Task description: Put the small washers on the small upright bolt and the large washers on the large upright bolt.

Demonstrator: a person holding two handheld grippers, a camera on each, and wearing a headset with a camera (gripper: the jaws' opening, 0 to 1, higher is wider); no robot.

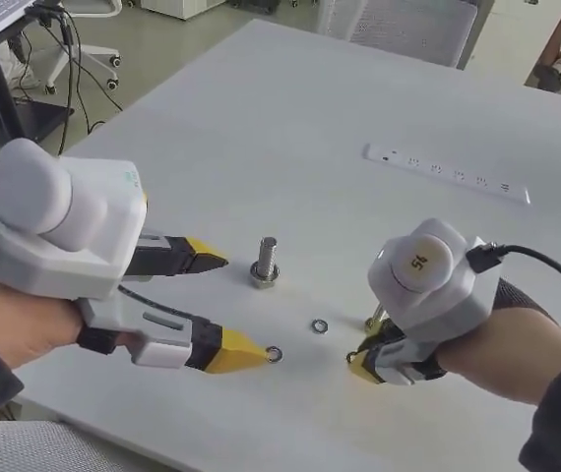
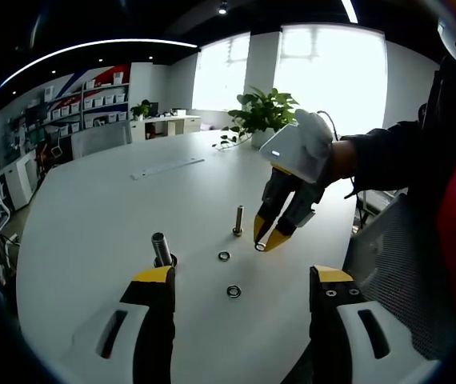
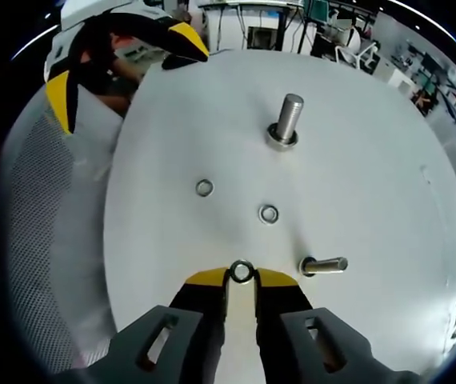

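Now the right gripper (image 3: 242, 277) nips a light, likely slippery washer (image 3: 242, 265) by its rim near the small bolt (image 3: 324, 265); the left gripper (image 2: 242, 277) stands wide open, empty.

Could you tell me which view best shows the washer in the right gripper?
The right gripper view: the washer sits close, unobstructed, between the fingers. The left gripper view shows it tiny in the right gripper; the head view has the gripper's body over it.
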